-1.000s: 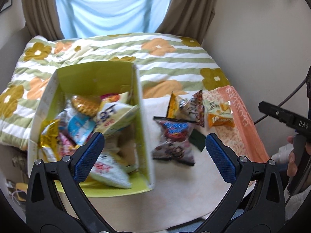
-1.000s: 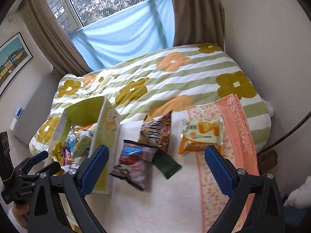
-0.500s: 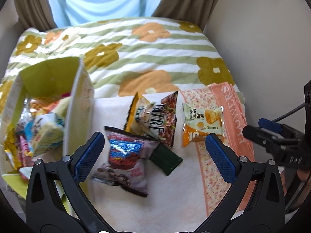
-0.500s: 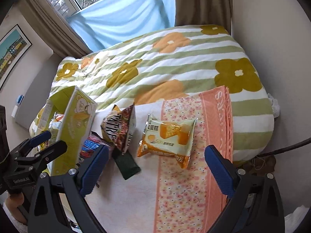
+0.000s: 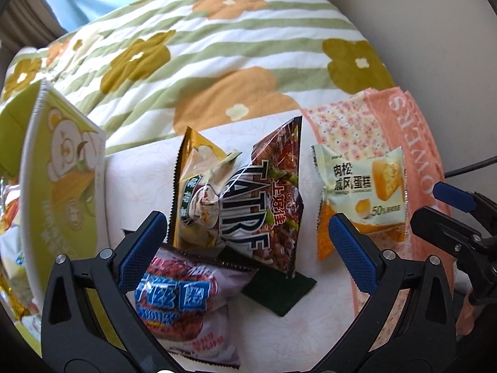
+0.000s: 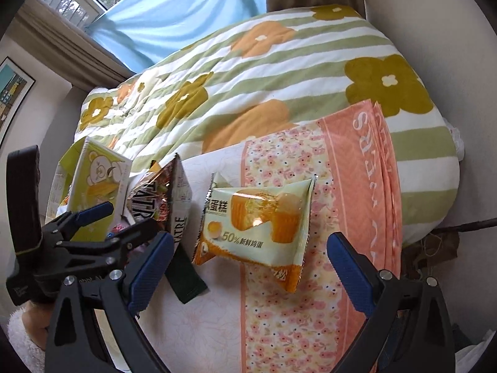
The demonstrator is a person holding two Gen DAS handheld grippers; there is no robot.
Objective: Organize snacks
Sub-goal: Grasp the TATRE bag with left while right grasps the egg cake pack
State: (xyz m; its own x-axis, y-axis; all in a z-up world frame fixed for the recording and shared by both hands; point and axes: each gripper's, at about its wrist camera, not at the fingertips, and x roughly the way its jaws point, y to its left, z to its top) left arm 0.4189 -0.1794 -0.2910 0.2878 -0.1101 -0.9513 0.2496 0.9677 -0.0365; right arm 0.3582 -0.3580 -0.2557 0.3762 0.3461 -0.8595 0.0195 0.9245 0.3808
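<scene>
A: Start with the left wrist view. What does the left gripper [image 5: 245, 242] show?

B: Its blue-padded fingers [image 5: 141, 250] are spread wide, with nothing between them. They hang above the brown TATRE bag [image 5: 264, 205], which I'll use as the landmark. A gold packet [image 5: 194, 186] lies against that bag's left side, partly under it.

A: And below the bag?

B: A purple-and-blue snack bag [image 5: 186, 304] lies just in front of it, its top edge tucked under the bag's lower edge. A dark green sachet [image 5: 279, 292] pokes out beneath the bag's lower right corner.

A: To the right?

B: The cream-and-orange cake packet [image 5: 360, 199] lies apart from the bag, on the pink floral towel [image 5: 413, 130]. Further right, the right gripper [image 5: 447, 211] enters the frame, its fingers parted. Left of the bag stands the green bear-print box [image 5: 59, 192], with more snack wrappers behind its wall.

A: Now the right wrist view.

B: The right gripper [image 6: 250, 267] is also spread open and holds nothing. The cake packet [image 6: 257, 227] lies between and just beyond its fingers, right of the TATRE bag [image 6: 158, 199]. The green sachet [image 6: 186, 279] lies in front of the bag. The left gripper [image 6: 102, 220] sits open, in front of the bag and the box [image 6: 99, 192]. Everything rests on the flower-striped bedspread [image 6: 279, 68].
</scene>
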